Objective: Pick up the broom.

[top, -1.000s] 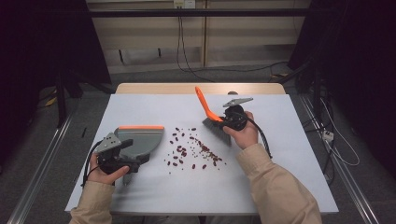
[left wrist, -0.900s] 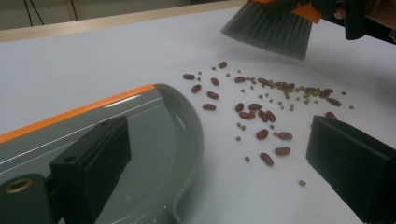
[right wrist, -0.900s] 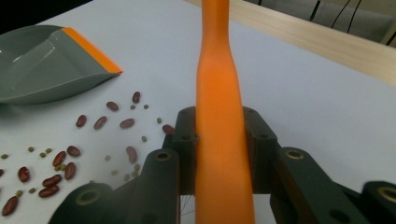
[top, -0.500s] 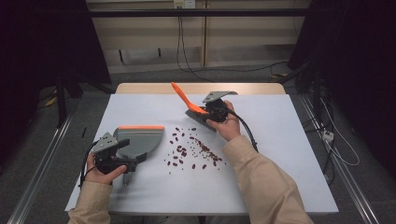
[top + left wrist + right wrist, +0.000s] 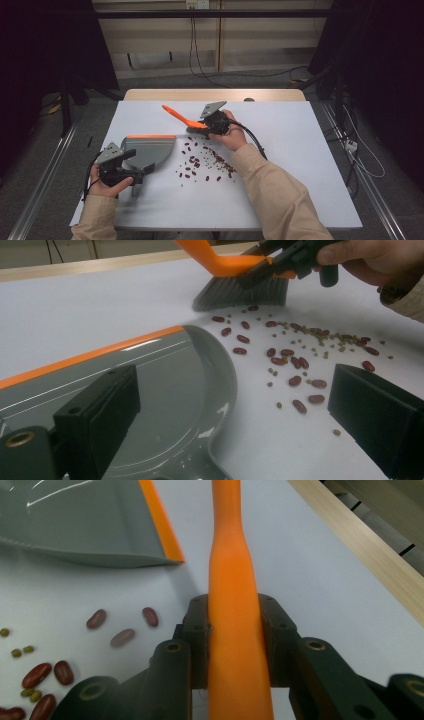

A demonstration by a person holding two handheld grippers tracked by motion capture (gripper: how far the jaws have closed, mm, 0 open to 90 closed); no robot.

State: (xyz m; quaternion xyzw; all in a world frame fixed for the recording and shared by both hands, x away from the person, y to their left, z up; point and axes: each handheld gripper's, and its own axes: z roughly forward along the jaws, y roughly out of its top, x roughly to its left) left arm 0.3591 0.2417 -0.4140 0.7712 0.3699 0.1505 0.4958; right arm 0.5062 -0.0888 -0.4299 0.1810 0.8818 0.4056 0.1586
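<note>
The right gripper, fingers clamped on the orange-handled grey-bristled brush, stands beyond the scattered red beans; the grey orange-lipped dustpan waits opposite, gripped by the left gripper.

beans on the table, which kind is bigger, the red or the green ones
The red kidney beans are the bigger kind: long, dark red ovals. The small green beans scattered among them are tiny round specks by comparison.

One dustpan, one brush, many scattered beans.
</note>
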